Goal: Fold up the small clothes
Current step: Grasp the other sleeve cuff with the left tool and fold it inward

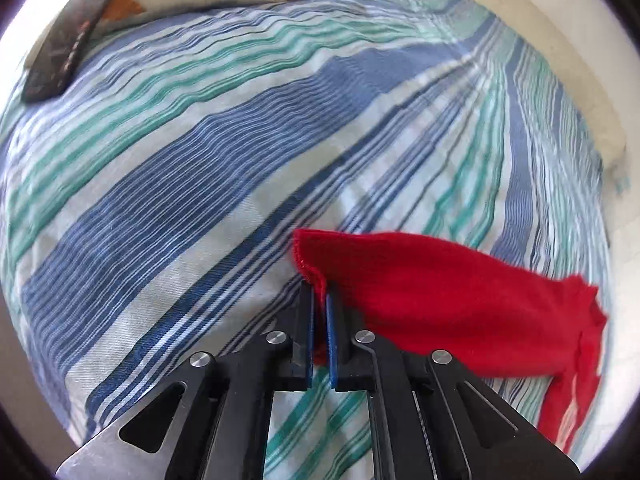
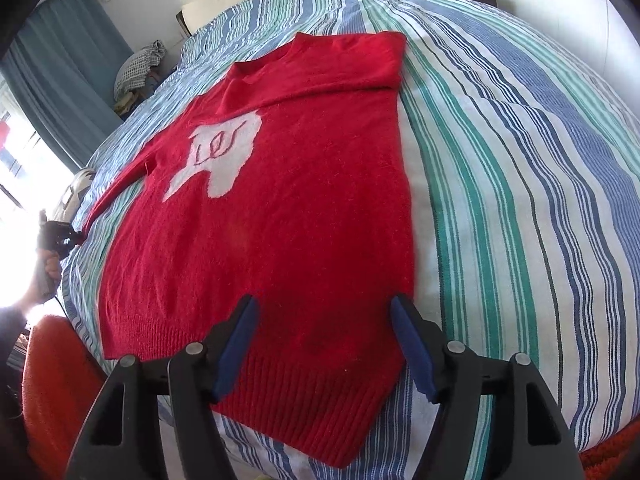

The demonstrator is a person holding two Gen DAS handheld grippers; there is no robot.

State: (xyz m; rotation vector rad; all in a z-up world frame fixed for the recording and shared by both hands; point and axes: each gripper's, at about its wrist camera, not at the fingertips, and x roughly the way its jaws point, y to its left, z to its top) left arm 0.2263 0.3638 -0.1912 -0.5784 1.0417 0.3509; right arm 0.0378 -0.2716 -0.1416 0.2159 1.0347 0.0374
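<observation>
Striped bedspread (image 2: 500, 184) under red sweater (image 2: 280, 220).

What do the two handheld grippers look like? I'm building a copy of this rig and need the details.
Both match: the left gripper and right gripper have black, angular linkage arms with triangular cut-outs, round silver pivot pins and blue pads lining the fingers. A bare metal plate shows at the left gripper's base.
</observation>
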